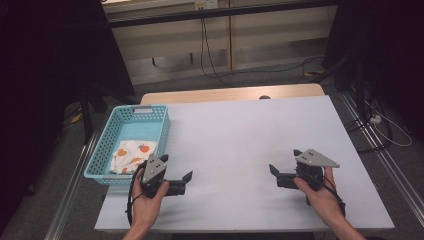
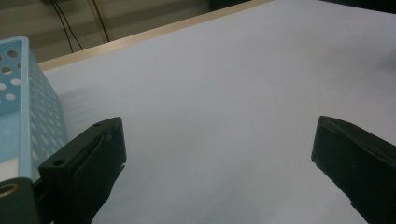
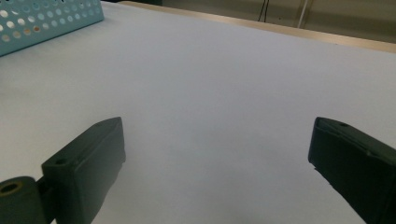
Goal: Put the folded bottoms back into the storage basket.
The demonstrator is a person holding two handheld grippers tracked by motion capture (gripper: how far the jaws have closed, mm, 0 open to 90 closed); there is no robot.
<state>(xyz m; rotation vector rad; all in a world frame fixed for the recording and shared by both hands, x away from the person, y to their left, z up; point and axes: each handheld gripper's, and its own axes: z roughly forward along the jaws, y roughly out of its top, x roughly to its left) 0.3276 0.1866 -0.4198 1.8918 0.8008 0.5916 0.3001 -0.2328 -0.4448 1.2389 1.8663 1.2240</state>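
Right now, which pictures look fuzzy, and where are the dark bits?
High view: sharp, the sides of the room dark, soft shadows on the table under each claw. Left gripper view: the left claw close and blurry, the basket soft. Right gripper view: the right claw blurry too.

Basket [image 1: 131,131]: light-blue plastic w/ perforated walls, upright at table's left edge, just left of the left gripper's jaws, its near corner right by them. Cloth [image 1: 131,155]: white w/ orange print, crumpled in basket's near end, close beyond those jaws.
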